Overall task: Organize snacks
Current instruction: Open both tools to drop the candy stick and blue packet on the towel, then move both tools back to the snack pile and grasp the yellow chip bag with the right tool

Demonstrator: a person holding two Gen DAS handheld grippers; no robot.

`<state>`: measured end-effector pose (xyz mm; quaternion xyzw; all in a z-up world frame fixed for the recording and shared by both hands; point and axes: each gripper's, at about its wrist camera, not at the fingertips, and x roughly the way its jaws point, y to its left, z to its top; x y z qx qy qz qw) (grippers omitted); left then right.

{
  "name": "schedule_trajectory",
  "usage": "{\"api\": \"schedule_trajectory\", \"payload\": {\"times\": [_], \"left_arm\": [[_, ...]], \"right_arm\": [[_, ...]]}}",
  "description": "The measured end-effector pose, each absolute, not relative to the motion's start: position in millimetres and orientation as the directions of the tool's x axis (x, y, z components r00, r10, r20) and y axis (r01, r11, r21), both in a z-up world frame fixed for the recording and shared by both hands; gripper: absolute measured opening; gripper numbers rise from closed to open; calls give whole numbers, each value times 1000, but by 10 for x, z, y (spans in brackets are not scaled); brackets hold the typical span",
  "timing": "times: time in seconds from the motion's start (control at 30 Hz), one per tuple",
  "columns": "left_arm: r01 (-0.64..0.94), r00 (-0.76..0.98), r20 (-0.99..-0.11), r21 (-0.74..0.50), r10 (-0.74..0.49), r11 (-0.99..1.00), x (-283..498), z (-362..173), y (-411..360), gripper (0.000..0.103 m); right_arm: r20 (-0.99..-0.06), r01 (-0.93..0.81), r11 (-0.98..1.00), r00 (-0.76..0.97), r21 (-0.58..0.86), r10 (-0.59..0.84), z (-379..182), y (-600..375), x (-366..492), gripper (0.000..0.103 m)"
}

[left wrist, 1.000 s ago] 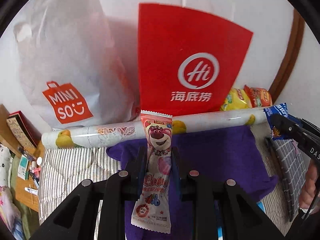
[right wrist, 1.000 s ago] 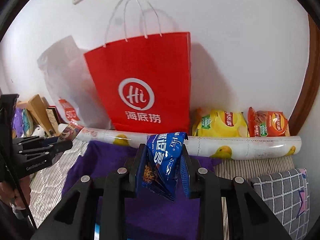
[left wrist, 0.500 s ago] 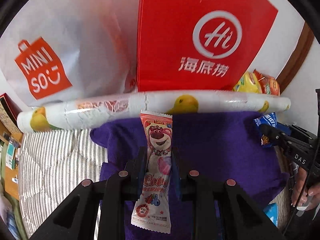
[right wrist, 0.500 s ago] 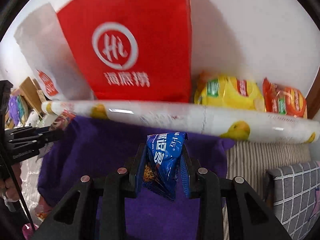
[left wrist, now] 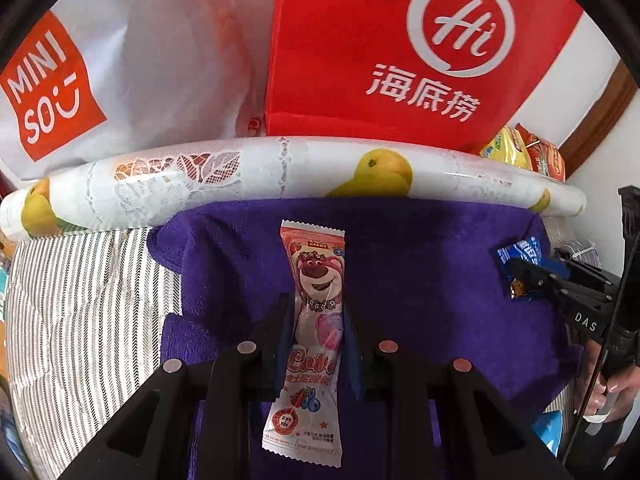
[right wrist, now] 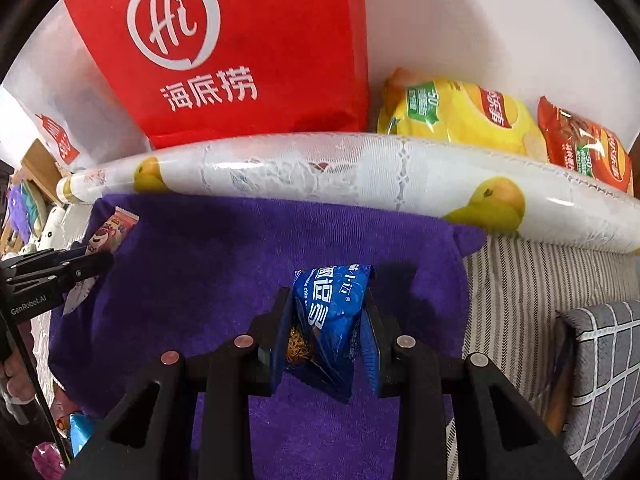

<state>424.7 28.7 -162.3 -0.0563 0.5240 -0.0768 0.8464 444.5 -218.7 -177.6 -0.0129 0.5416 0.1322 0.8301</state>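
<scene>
My left gripper [left wrist: 316, 312] is shut on a long pink bear-print candy packet [left wrist: 314, 280], held upright over a purple towel [left wrist: 420, 264]. My right gripper [right wrist: 328, 304] is shut on a small blue snack packet [right wrist: 328, 312] over the same towel [right wrist: 224, 256]. In the left wrist view the right gripper [left wrist: 524, 280] and its blue packet [left wrist: 520, 252] show at the right edge. In the right wrist view the left gripper [right wrist: 96, 260] with the pink packet [right wrist: 110, 228] shows at the left.
A rolled fruit-print sheet [left wrist: 280, 168] lies behind the towel. Behind it stand a red paper bag [left wrist: 400, 52] and a white Miniso bag [left wrist: 100, 64]. Yellow [right wrist: 460, 112] and red [right wrist: 584, 144] chip bags lean on the wall. A grey checked cushion [right wrist: 600, 360] sits right.
Both grippers have moved down and forward towards the purple towel, each still holding its packet. The bags and roll now look larger and higher in view.
</scene>
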Motion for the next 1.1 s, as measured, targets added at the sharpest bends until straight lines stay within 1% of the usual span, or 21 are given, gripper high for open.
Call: {"api": "schedule_trajectory", "payload": {"times": [0.23, 0.3, 0.33, 0.37, 0.43, 0.47, 0.5, 0.53, 0.57, 0.67, 0.8, 1.1], "left_arm": [[50, 412, -886, -213, -215, 976, 4317, -1732, 307, 23], [48, 409, -887, -214, -215, 976, 4330, -1740, 289, 23], [47, 409, -887, -214, -214, 976, 4338, -1740, 275, 24], [46, 405, -889, -213, -214, 976, 4339, -1738, 277, 27], [55, 409, -887, -208, -212, 977, 4333, -1709, 255, 30], [56, 416, -885, -203, -207, 978, 4324, -1681, 249, 34], [57, 425, -882, -199, -204, 978, 4312, -1643, 245, 37], [62, 431, -879, -197, -205, 978, 4299, -1603, 252, 42], [68, 439, -875, -192, -202, 979, 4284, -1559, 243, 45], [80, 475, -860, -169, -186, 982, 4199, -1369, 226, 45], [91, 509, -838, -177, -199, 980, 4033, -1158, 253, 46], [107, 549, -811, -168, -199, 980, 3398, -812, 306, 46]], "right_arm": [[-913, -227, 969, 365, 101, 181, -1862, -2198, 4474, 33], [-913, -238, 967, 367, 92, 177, -1852, -2191, 4459, 38], [-911, -243, 966, 373, 84, 173, -1818, -2182, 4440, 44], [-908, -246, 966, 383, 78, 171, -1776, -2133, 4429, 50], [-894, -257, 965, 416, 58, 164, -1678, -2104, 4377, 55], [-888, -259, 965, 431, 46, 158, -1629, -2092, 4354, 58], [-880, -261, 965, 449, 34, 152, -1568, -2084, 4327, 58], [-868, -263, 964, 473, 21, 148, -1485, -2073, 4306, 58], [-861, -265, 964, 488, 12, 145, -1428, -2059, 4276, 59], [-838, -254, 967, 530, -8, 132, -1243, -2020, 4165, 59], [-817, -250, 968, 559, -3, 142, -1035, -1987, 3969, 59], [-796, -246, 968, 576, 50, 188, -631, -1840, 3306, 59]]}}
